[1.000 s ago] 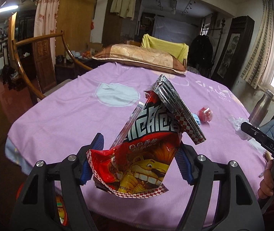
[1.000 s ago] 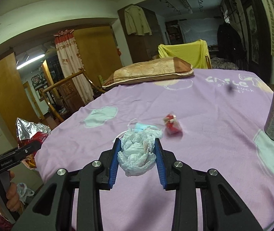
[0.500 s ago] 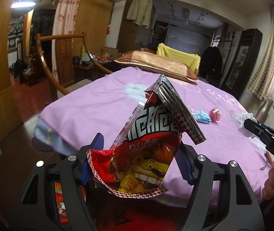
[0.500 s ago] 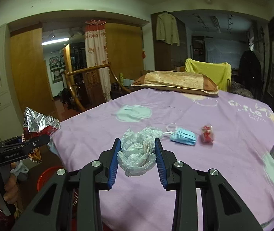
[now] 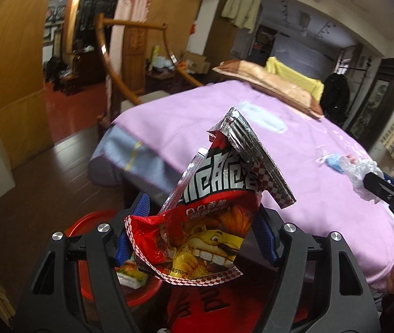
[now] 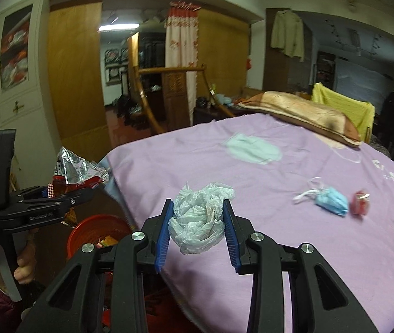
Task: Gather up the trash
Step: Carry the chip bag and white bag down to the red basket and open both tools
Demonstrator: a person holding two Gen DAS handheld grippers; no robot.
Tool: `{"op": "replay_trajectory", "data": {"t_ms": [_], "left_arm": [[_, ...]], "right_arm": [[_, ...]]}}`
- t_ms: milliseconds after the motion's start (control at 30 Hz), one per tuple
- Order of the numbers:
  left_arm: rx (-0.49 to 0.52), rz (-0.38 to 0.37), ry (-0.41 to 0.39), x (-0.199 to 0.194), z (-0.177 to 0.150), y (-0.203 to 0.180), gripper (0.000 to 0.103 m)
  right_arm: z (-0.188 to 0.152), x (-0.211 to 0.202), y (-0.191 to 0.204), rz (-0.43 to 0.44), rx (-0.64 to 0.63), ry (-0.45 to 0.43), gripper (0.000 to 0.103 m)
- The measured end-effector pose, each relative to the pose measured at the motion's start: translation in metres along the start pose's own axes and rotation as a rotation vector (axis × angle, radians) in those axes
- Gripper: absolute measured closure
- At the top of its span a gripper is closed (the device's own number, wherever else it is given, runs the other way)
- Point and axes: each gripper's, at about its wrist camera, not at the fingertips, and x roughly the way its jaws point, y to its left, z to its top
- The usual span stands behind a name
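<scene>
My left gripper (image 5: 199, 227) is shut on a red snack bag (image 5: 197, 238) with a silver torn top, held in the air above a red bin (image 5: 86, 224) on the floor beside the bed. My right gripper (image 6: 198, 227) is shut on a crumpled white plastic bag (image 6: 199, 222), carried over the purple bedspread (image 6: 280, 194) near its left edge. From the right wrist view, the left gripper (image 6: 41, 202) with the snack bag (image 6: 77, 172) hangs above the red bin (image 6: 97, 227). A blue face mask (image 6: 331, 201) and a small red wrapper (image 6: 360, 206) lie on the bed.
A brown pillow (image 6: 299, 113) lies at the bed's far end, with a yellow chair (image 6: 341, 105) behind it. A curved wooden frame (image 5: 113, 63) stands left of the bed. Dark wood floor (image 5: 44, 172) surrounds the bin. White cabinets (image 6: 8, 69) line the left wall.
Both grippers have swung left from over the bed towards its edge, still holding the snack bag and the plastic bag. The red bin has come into view below the left gripper.
</scene>
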Motion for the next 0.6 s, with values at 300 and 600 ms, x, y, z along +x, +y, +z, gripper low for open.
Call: {"op": "replay_trajectory", "data": {"t_ms": [300,600], "left_arm": [[-0.101,0.092,0.067,0.019,-0.023,0.063,0.03],[-0.168,0.169,0.057,0.007,-0.03,0.102,0.008]], "right_arm": [[0.0,0.023,0.029,0.043,-0.035,0.066,0.067],[0.001,0.049,0.054,0.087,-0.067,0.131,0.067]]}}
